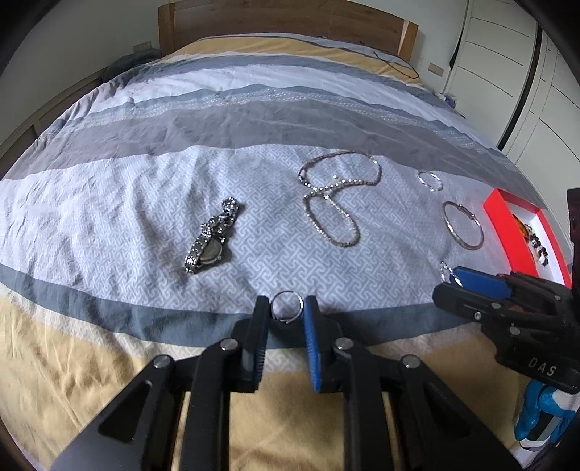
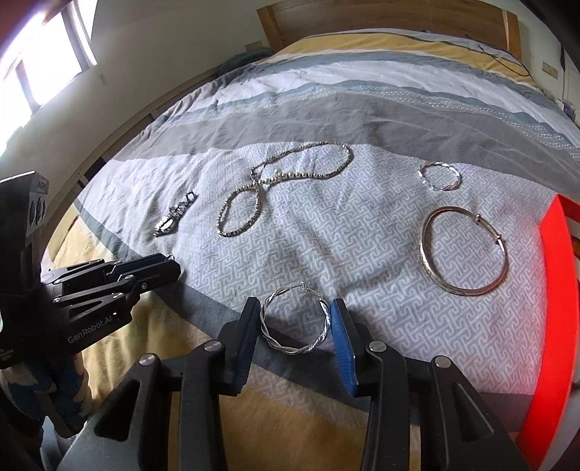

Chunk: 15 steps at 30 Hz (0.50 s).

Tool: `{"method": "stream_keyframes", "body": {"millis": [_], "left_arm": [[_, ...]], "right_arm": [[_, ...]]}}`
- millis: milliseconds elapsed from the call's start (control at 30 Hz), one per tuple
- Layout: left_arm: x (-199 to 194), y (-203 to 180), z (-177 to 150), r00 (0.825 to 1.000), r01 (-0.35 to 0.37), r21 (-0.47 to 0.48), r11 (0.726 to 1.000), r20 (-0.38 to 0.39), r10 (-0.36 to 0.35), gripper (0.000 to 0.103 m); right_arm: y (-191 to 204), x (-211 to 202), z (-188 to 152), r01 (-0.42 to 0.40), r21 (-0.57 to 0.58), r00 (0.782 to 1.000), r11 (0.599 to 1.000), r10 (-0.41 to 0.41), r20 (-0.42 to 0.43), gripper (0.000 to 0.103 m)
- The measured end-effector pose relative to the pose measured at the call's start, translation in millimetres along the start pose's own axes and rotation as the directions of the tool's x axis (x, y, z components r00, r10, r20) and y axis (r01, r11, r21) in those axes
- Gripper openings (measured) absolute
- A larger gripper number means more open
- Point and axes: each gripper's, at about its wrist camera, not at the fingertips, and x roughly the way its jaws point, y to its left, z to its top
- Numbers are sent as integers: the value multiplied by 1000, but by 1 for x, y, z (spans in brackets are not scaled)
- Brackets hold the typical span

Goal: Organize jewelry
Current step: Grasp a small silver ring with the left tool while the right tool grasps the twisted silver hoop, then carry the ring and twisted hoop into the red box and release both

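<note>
My left gripper (image 1: 286,304) is shut on a thin silver ring (image 1: 287,292) that rests on the striped bedspread (image 1: 145,188); both pads touch its sides. In the right wrist view my right gripper (image 2: 295,311) is shut on a twisted silver hoop earring (image 2: 290,349) lying flat on the cover. The right gripper (image 1: 453,277) also shows at the right of the left wrist view, and the left gripper (image 2: 170,264) shows at the left of the right wrist view. Further up the bed lie a silver watch (image 1: 210,242), a beaded necklace (image 1: 337,184), a bangle (image 2: 462,291) and a second twisted hoop (image 2: 435,187).
A red box (image 1: 507,232) with a white inside stands at the right edge of the bed and holds beaded bracelets (image 1: 536,242). A wooden headboard (image 1: 290,18) closes the far end. White wardrobe doors (image 1: 525,72) stand at the right. A gloved hand (image 1: 540,409) holds the right gripper.
</note>
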Motion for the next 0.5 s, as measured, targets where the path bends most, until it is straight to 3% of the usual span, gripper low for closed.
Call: {"method": "stream_keyframes", "body": {"millis": [267,500], "left_arm": [[-50,-15,1,999,2,29,1000,50,-4,18],[-87,-60,7,994,58,87,995,91,-66,18]], "right_arm": [[8,-62,-3,11,9,997,1000,-11,82,39],[-16,-128,-13,72,46,986,996,-78,150,39]]}}
